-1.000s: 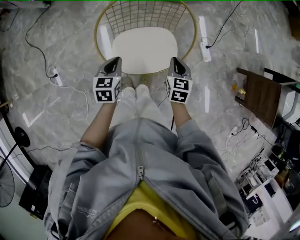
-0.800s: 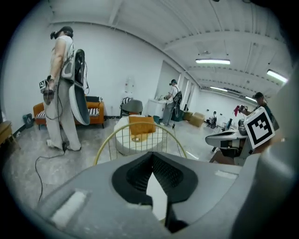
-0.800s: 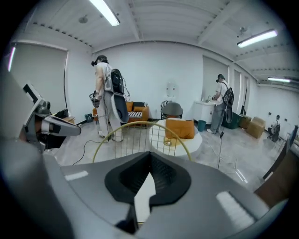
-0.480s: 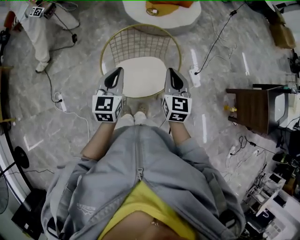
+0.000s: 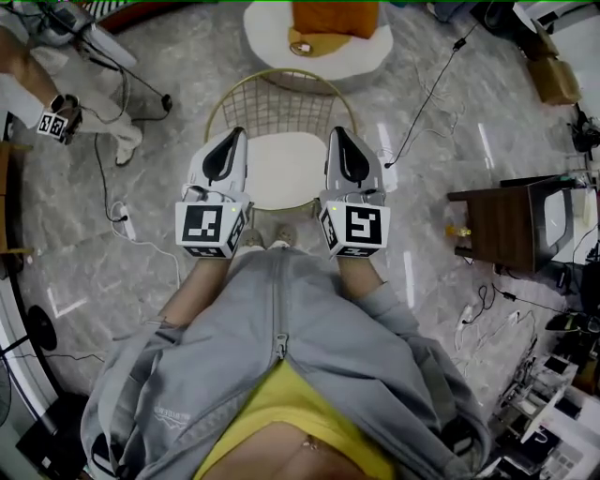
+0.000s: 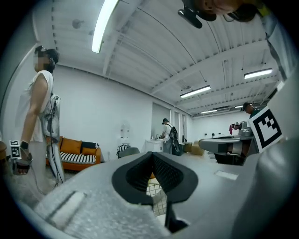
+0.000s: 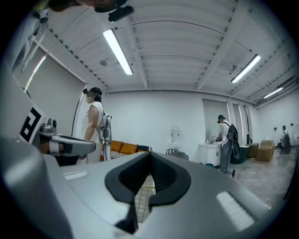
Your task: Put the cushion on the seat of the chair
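a: if it's the cushion you're after, the white cushion (image 5: pixel 281 171) lies flat on the seat of the gold wire chair (image 5: pixel 272 98), and it covers most of the seat. the mesh back curves round its far side.

b: is either claw on it?

a: no. the left gripper (image 5: pixel 232 137) and the right gripper (image 5: pixel 337 135) are held level above the chair, one over each side edge of the cushion and clear of it. both are clenched with the jaws pressed together, and there's nothing between them. looking along either one, you see only a bit of the chair's wire mesh through the slit below the tips.

b: who's holding them?

a: a person in a grey zip jacket (image 5: pixel 281 356), standing just in front of the chair, pale shoes (image 5: pixel 267 236) near its front edge.

b: and round about?

a: it's a grey marble floor (image 5: pixel 141 216) with cables trailing over it, and a white power strip (image 5: pixel 389 150) lies just right of the chair. past the chair something orange (image 5: pixel 333 19) sits on a round white pouf (image 5: pixel 272 42). there's a dark wooden side table (image 5: pixel 497 225) off to the right. at the far left another person in white (image 5: pixel 98 47) stands with a marker cube (image 5: pixel 58 122) in hand. there's an orange sofa (image 6: pixel 74 151) against the wall.
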`<state>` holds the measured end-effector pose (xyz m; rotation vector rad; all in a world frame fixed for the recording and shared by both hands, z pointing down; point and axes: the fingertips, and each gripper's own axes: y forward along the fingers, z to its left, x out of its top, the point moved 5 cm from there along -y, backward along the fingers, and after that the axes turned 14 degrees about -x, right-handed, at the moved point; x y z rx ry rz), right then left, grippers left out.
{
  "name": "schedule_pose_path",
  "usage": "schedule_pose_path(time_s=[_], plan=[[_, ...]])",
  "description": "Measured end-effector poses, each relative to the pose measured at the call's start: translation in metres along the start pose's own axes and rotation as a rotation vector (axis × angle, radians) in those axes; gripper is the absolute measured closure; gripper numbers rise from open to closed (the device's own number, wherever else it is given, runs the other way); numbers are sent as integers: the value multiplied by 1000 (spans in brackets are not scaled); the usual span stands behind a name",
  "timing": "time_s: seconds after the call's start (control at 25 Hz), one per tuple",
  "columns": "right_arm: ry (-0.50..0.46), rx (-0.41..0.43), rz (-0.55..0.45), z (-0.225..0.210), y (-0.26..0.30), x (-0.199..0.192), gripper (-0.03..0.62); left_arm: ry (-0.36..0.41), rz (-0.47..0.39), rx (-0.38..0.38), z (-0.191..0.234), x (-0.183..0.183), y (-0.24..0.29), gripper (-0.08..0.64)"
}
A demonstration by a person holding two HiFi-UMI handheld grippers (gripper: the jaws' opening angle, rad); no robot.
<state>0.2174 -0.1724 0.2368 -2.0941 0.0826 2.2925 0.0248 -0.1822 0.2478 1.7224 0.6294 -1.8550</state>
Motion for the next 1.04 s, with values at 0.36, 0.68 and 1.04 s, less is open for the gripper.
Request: schedule_pose_path(time_s=[0.36, 0.68, 1.04], plan=[[-1, 61, -10, 16, -7, 10, 594, 40, -19, 20, -2, 22, -9, 554], [0, 66, -21, 10, -11, 10, 594, 31, -17, 19, -8, 20, -8, 554], [-6, 75, -21, 3, -4, 3, 594, 28, -17, 12, -9, 12, 4, 554]])
